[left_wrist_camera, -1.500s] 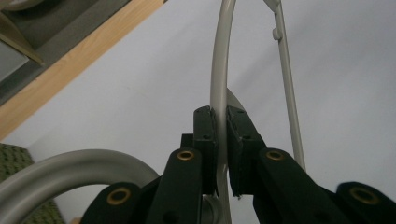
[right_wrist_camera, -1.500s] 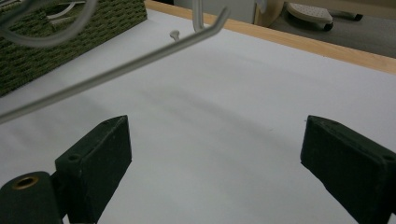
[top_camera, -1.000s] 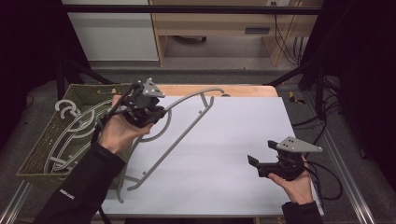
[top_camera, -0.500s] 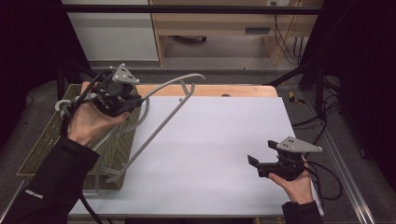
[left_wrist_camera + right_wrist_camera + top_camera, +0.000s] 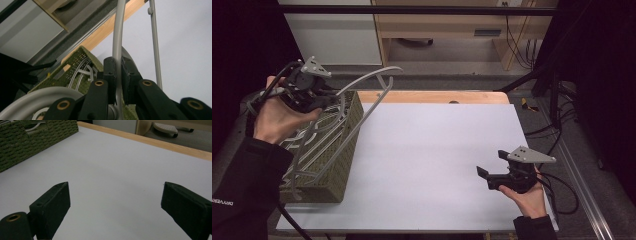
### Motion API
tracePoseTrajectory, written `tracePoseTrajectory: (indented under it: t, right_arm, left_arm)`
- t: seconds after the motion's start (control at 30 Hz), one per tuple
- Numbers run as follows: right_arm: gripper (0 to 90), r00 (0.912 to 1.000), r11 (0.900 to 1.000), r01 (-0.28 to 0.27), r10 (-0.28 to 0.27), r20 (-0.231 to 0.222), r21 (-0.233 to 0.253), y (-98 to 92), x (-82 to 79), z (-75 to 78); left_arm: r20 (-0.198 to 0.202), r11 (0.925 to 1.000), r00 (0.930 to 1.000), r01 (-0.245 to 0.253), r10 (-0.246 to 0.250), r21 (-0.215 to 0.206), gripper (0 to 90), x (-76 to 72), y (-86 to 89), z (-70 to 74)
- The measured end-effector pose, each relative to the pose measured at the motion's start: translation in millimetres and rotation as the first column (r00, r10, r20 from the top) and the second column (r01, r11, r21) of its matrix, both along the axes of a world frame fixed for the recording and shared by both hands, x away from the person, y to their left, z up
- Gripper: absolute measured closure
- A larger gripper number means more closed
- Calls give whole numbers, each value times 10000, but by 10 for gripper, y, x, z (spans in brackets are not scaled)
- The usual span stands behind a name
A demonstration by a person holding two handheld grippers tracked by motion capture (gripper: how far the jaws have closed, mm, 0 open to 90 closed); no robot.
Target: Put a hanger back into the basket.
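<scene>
Left gripper (image 5: 319,97): jaws clamped on the grey hanger (image 5: 117,37).
Hanger: rises ahead of the jaws, lower part probably inside the green basket (image 5: 343,150) under it.
Right gripper (image 5: 115,207): jaws wide apart, nothing between, white table (image 5: 437,150) beneath.

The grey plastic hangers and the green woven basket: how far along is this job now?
Done: several grey plastic hangers already lie in the green woven basket. In hand: the left gripper is shut on one more grey hanger, held over the basket's edge, not yet inside. Left: lowering and releasing it. The right gripper rests open over the bare white table.
</scene>
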State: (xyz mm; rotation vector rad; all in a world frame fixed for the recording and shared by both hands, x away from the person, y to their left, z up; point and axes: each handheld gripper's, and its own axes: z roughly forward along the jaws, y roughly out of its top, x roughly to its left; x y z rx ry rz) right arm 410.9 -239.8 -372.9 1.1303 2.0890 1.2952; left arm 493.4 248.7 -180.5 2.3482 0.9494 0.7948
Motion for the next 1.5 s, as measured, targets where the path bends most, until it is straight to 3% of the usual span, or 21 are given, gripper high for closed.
tracePoseTrajectory:
  t: [0.23,0.4,0.5,0.73,0.8,1.1,1.17,1.3,1.33,1.37,1.4,1.5]
  right_arm:
    - [90,10000,10000,6,-6,19,-36,-8,-1,3]
    - [90,10000,10000,1,-1,54,-43,-16,0,6]
    - [90,10000,10000,-10,10,83,-45,-20,2,7]
    - [80,10000,10000,2,-2,45,23,-36,21,-27]
    - [69,9999,10000,-51,50,117,57,-38,23,-24]
    - [46,9992,9996,-44,33,392,277,-47,14,-11]
    - [45,9992,9997,9,-19,406,262,-52,10,-9]
    - [48,9991,9997,24,-34,426,233,-55,11,-13]
    - [48,9992,9998,6,-15,409,216,-54,12,-16]
    - [48,9992,9998,6,-15,409,216,-54,12,-16]
    - [48,9993,9998,1,-8,385,181,-54,17,-23]
    - [49,9994,9999,3,-8,351,145,-67,27,-36]
  left_arm:
    - [-59,9977,9986,-526,529,423,834,123,175,-48]
    - [-63,9934,9978,-650,659,941,834,210,282,-73]
    - [-66,9921,9972,-732,742,1020,834,237,323,-77]
    - [-75,9837,9947,-1002,1024,1492,834,303,438,-121]
    - [-146,9770,9935,-1080,1126,1838,834,341,508,-150]
    - [-60,9698,9913,-1275,1317,2081,834,408,686,-232]
    - [76,9623,9907,-1336,1357,2369,835,449,691,-257]
    - [1,9561,9915,-1256,1302,2647,835,502,682,-264]
    - [-1,9503,9914,-1254,1309,2850,835,544,678,-267]
    - [-1,9503,9914,-1254,1309,2850,835,544,678,-267]
    - [-50,9420,9915,-1221,1302,3126,835,586,690,-273]
    - [-6,9352,9909,-1271,1348,3304,835,618,712,-291]
